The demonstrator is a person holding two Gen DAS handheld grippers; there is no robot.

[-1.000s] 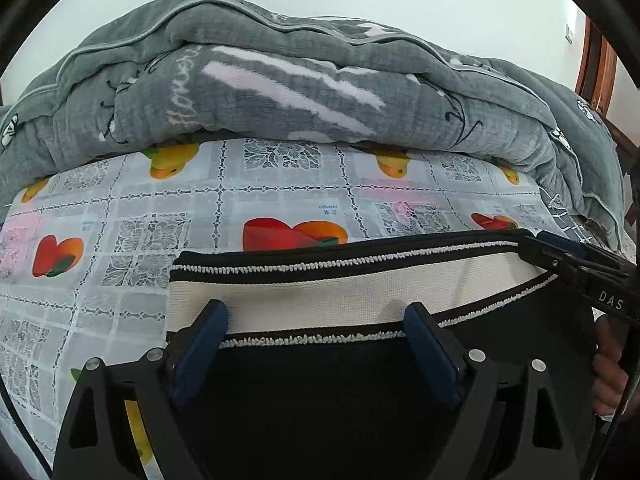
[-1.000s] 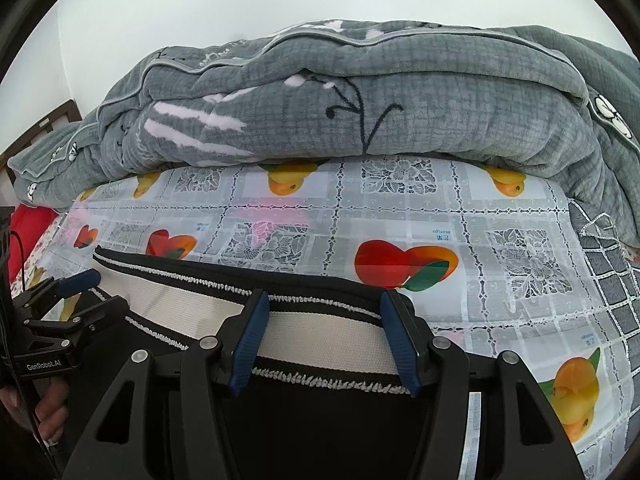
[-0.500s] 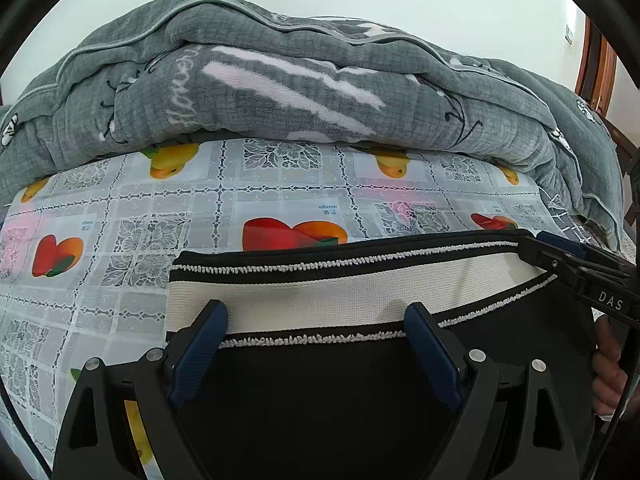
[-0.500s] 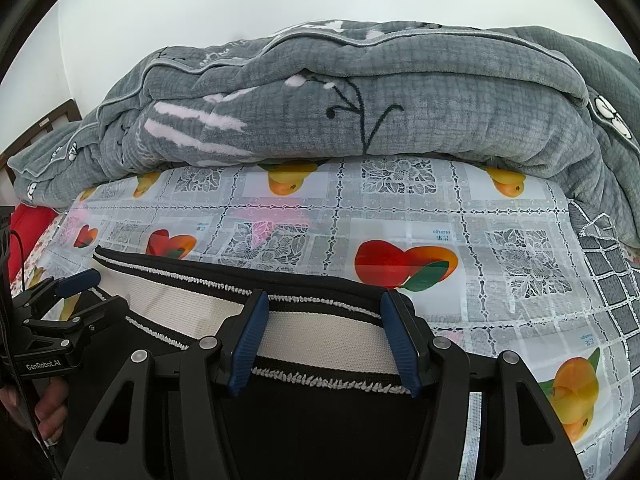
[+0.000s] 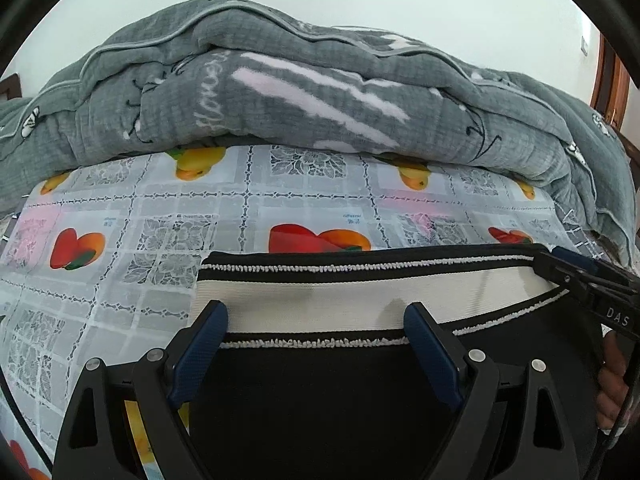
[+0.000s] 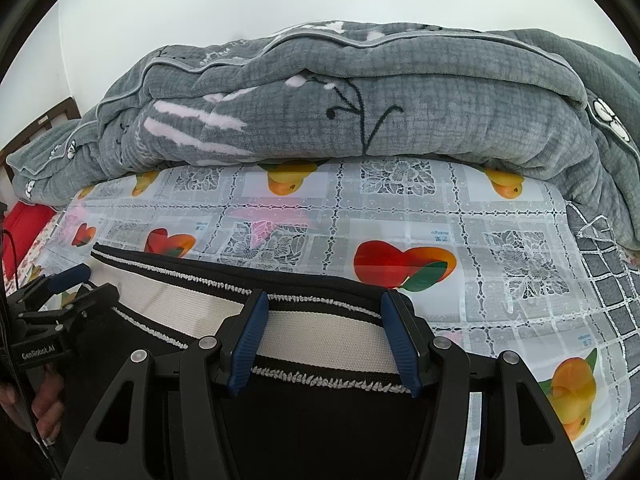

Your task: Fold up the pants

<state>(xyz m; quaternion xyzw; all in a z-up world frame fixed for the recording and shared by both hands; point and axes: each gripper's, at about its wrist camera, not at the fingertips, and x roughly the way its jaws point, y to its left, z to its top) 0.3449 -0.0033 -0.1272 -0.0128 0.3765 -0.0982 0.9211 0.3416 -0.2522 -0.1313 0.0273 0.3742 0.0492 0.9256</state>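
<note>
— Where are the pants lying?
— The pants [image 5: 320,392] are lying along the bottom of both frames, on the fruit-print cover [image 6: 440,208].
— And your tools?
— I'm holding the left tool [image 5: 316,330] spread wide over the waistband [image 5: 312,300]; the right tool [image 6: 324,322] is gaping too, pinching nothing.

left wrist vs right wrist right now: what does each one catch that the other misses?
Left wrist only: the waistband's left corner lying on the cloth, and wooden trim at the far right.

Right wrist only: something red at the left edge, the pants' pale side stripe, and dark grid fabric at right.

Both: the pants with their black-and-cream waistband, the fruit-print cloth, the grey quilt, and both grippers, left gripper and right gripper, jaws apart over the waistband.
</note>
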